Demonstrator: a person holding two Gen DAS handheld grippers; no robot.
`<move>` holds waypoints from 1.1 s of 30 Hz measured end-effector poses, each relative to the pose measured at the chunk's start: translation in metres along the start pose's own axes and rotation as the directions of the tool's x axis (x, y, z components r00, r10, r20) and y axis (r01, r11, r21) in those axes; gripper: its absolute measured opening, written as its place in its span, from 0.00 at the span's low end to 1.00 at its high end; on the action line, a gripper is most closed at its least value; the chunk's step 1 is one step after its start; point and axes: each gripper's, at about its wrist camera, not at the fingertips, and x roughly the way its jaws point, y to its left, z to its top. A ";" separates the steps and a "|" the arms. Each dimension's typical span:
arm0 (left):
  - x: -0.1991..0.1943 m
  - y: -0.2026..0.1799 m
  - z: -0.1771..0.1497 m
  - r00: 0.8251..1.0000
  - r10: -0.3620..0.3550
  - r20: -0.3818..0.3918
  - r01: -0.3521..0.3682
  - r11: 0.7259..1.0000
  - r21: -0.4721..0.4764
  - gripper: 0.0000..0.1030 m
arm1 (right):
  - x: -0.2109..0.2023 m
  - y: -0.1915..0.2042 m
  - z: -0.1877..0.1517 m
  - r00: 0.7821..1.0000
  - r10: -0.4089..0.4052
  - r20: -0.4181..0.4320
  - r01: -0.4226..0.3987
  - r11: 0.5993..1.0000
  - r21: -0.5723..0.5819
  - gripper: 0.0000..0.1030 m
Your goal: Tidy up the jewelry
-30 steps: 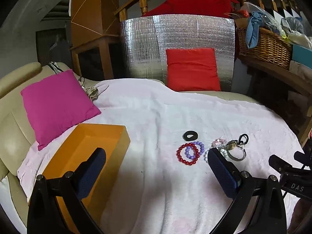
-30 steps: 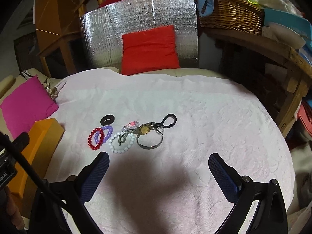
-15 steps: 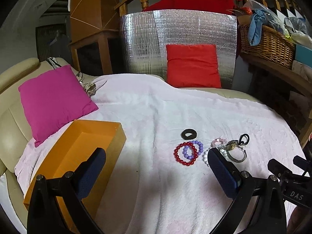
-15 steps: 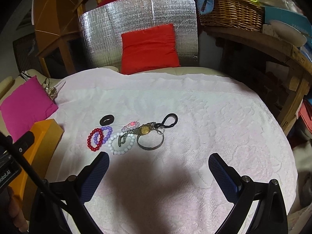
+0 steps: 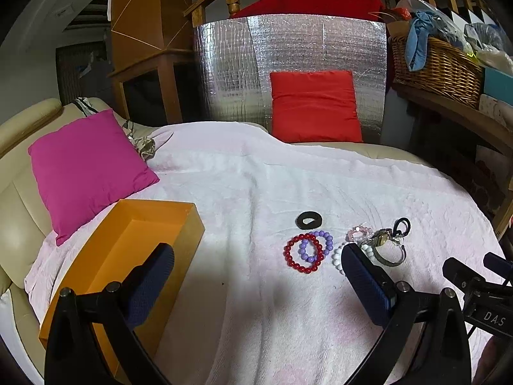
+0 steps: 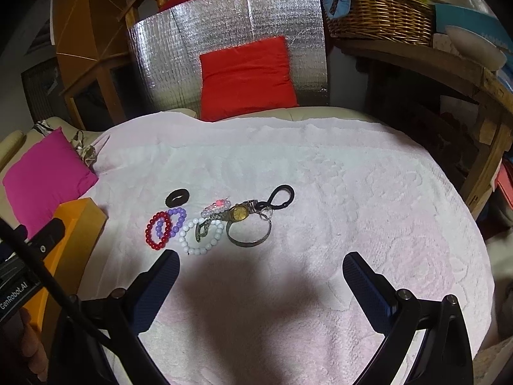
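Note:
A cluster of jewelry lies on the pale pink towel [image 6: 320,166]: a red bead bracelet [image 6: 157,230], purple bead bracelet [image 6: 174,221], white bead bracelet [image 6: 201,236], gold watch [image 6: 239,213], metal bangle [image 6: 249,231], black hair tie [image 6: 177,197], black clip [image 6: 281,195]. The red bracelet [image 5: 303,252] and hair tie [image 5: 309,219] also show in the left wrist view. An open orange box [image 5: 128,256] stands left of them. My left gripper [image 5: 256,276] is open and empty, short of the jewelry. My right gripper [image 6: 261,276] is open and empty, just before the cluster.
A magenta cushion [image 5: 86,166] lies behind the box, a red cushion [image 5: 314,106] leans on a silver foil panel [image 5: 288,64] at the back. A wicker basket [image 5: 436,64] sits on a wooden shelf at the right.
Both grippers have edged slightly forward toward the jewelry; the cluster sits a little nearer in both views. Nothing was picked up.

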 end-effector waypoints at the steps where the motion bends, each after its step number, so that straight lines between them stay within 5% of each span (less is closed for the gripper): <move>1: 0.000 0.001 0.000 1.000 0.000 0.000 0.000 1.000 0.000 1.00 | -0.001 0.000 0.000 1.000 0.002 0.002 -0.002 1.000 -0.001 1.00; 24: 0.006 0.003 -0.002 1.000 0.017 -0.017 -0.016 1.000 0.019 1.00 | 0.001 -0.001 0.004 1.000 -0.010 0.019 0.011 1.000 -0.014 1.00; 33: 0.033 0.006 0.002 0.998 -0.050 -0.032 0.052 0.998 0.039 1.00 | 0.023 -0.010 0.018 0.999 0.040 -0.001 -0.040 0.999 -0.028 0.99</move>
